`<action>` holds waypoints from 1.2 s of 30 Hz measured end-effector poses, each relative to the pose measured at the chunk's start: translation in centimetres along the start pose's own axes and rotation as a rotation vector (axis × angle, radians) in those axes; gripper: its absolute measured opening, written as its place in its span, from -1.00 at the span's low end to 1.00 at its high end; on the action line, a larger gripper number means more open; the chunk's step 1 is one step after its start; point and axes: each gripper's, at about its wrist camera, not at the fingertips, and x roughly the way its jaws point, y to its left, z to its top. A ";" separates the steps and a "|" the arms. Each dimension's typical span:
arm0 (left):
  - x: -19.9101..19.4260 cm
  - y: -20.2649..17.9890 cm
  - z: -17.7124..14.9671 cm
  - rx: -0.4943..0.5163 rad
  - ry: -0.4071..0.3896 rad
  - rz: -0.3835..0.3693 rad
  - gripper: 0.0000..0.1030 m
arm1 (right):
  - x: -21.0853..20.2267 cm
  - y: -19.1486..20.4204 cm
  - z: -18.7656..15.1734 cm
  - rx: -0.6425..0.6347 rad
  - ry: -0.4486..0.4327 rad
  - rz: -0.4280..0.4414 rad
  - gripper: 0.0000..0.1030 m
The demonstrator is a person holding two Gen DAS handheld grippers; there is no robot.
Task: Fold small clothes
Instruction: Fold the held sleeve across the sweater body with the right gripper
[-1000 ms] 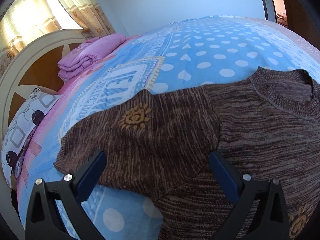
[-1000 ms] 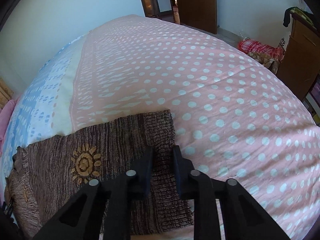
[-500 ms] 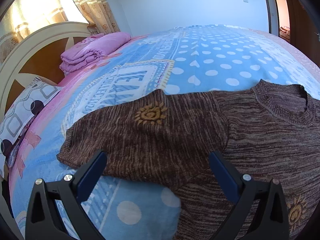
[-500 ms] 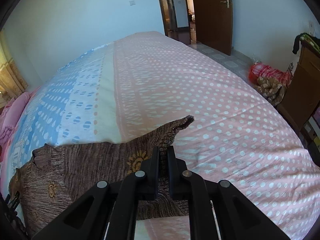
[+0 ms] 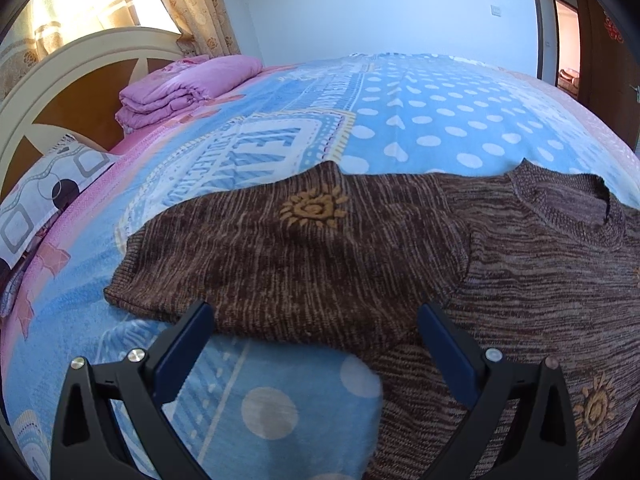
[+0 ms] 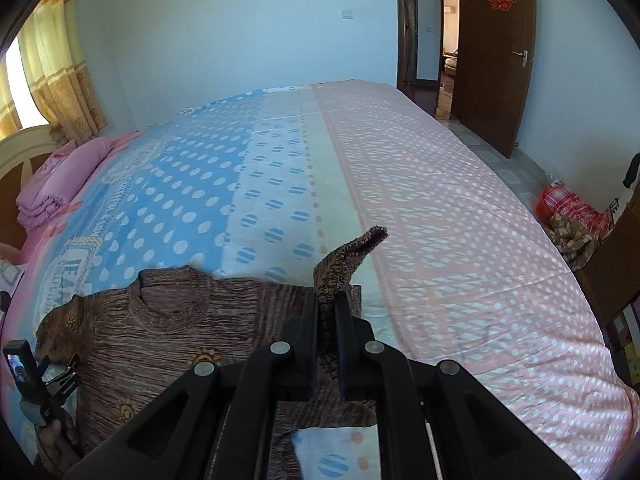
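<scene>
Brown knit sweater (image 5: 460, 264) spread flat across lower centre and right of frame on dotted bedspread (image 5: 420, 120); one sleeve (image 6: 344, 256) lifted, clenched in right gripper (image 6: 326, 308). Left gripper (image 5: 316, 320) released, jaws wide over other sleeve. Folded pink blanket (image 5: 180, 88) upper left.

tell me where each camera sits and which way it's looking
Left wrist: sits on the left gripper, angled down over the brown sweater toward the headboard; its open fingers show.
Right wrist: sits on the right gripper, facing across the bed toward the door; its fingers are shut on a lifted sleeve.
Shared: the sweater and pink folded blanket.
</scene>
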 end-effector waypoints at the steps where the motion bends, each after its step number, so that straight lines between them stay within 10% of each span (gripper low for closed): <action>1: 0.0 0.0 -0.1 -0.001 0.000 -0.004 1.00 | 0.1 1.2 0.0 -0.012 0.007 0.016 -0.88; 13: 0.3 -0.3 -0.5 0.014 0.009 -0.005 1.00 | 9.4 15.0 -4.1 -0.005 0.097 0.225 -0.87; 19: 0.5 -0.4 -0.6 0.023 0.025 0.005 1.00 | 13.6 19.1 -9.7 -0.061 0.254 0.379 -0.09; 29: -4.2 -2.8 0.9 0.127 -0.050 -0.030 1.00 | 5.6 4.5 -11.6 -0.053 0.049 0.193 0.18; 36: -7.4 -11.6 1.7 0.224 -0.012 -0.272 1.00 | 5.3 -1.3 -14.2 0.041 -0.045 0.109 0.22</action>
